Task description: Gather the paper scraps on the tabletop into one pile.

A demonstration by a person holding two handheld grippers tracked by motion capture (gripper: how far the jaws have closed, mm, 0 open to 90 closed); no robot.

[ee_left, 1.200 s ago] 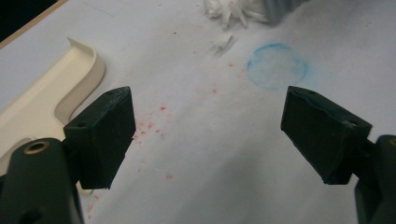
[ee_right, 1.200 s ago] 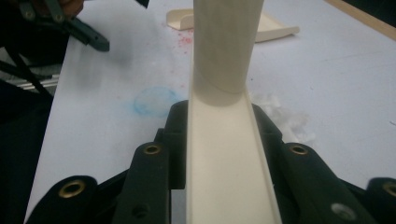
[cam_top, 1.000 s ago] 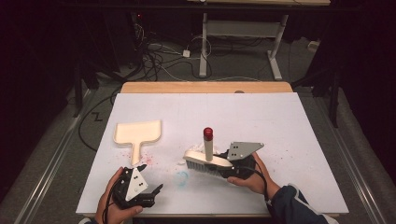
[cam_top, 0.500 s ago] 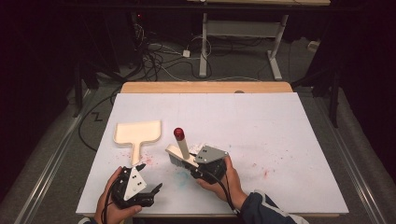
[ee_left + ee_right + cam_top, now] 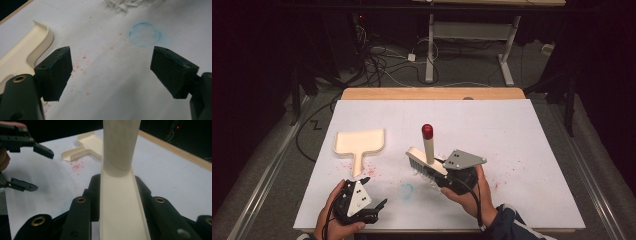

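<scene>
High view showed the right gripper clamped on the cream hand brush, whose handle with its red cap stood upright above the bristles. Against the picture half a second earlier, brush and gripper had shifted to the right, away from the dustpan, and sat roughly where they had been a second ago. The left gripper had kept its place near the bench's near edge, below the dustpan's handle.

Left gripper view gave what the high view could not: its two black fingers stood wide apart with nothing between them, over white bench paper speckled with red crumbs, a blue ring stain ahead, a pile of white shreds beyond that, and the dustpan's rim just beside the left-hand finger. Right gripper view looked straight along the brush's cream back, pinched on both sides by the gripper's black fingers, with the round handle rising ahead; farther off lay the dustpan and the red crumbs, and the left gripper's spread fingers.

Right of the dustpan, past the brush, the bench lay bare up to its far wooden edge and its right edge. Little room was left between the left gripper and the near edge.
</scene>
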